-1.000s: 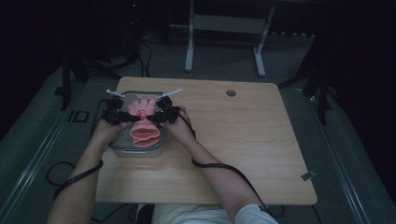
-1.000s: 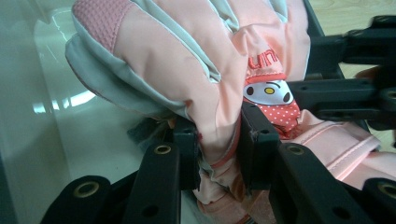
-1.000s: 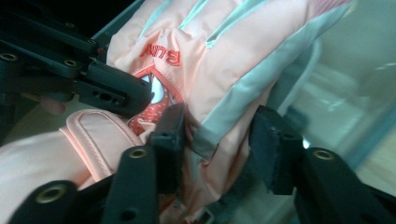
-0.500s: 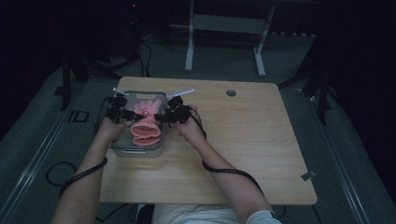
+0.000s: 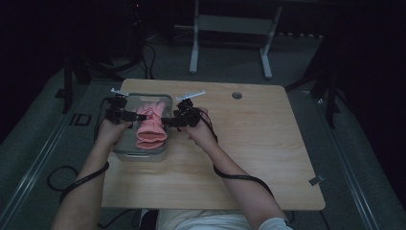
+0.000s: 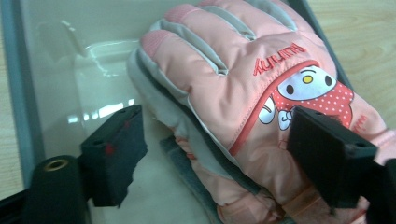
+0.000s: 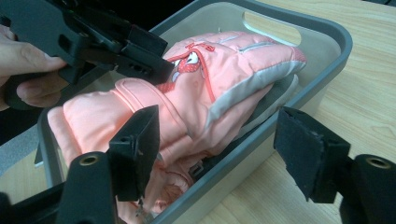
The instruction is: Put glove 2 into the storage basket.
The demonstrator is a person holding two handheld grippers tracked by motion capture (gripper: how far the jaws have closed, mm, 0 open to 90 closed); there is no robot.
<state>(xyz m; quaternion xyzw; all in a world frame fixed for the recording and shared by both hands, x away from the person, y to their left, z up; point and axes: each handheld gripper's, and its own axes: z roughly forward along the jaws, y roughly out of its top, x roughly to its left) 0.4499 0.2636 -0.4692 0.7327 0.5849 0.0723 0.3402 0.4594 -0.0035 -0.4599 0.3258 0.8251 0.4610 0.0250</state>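
glove spot: the pink glove [image 5: 150, 128] is laid in the grey bin [image 5: 125, 150], left of middle in the high view, cuff end toward the bottom of the frame, fingers pointed up the frame.

snag risk: could go wrong if the glove gets dragged back out, tbh. One pad of the left gripper [image 6: 219, 154] is parked right over the cartoon patch, so fabric might be caught when it's lifted away.

bin risk: the bin's near wall [image 7: 299, 100] is straddled by the right gripper [image 7: 224, 154], so the bin could get nudged across the table [image 5: 249, 158] if it's pulled sideways.

overhang: the cuff looks bunched near the rim, so it might flop over. Just a guess.

left tool: jaws have just been opening, now spread wide; glove sits between them, not pinched as far as can be seen.

right tool: also just been opening, released, nothing gripped.
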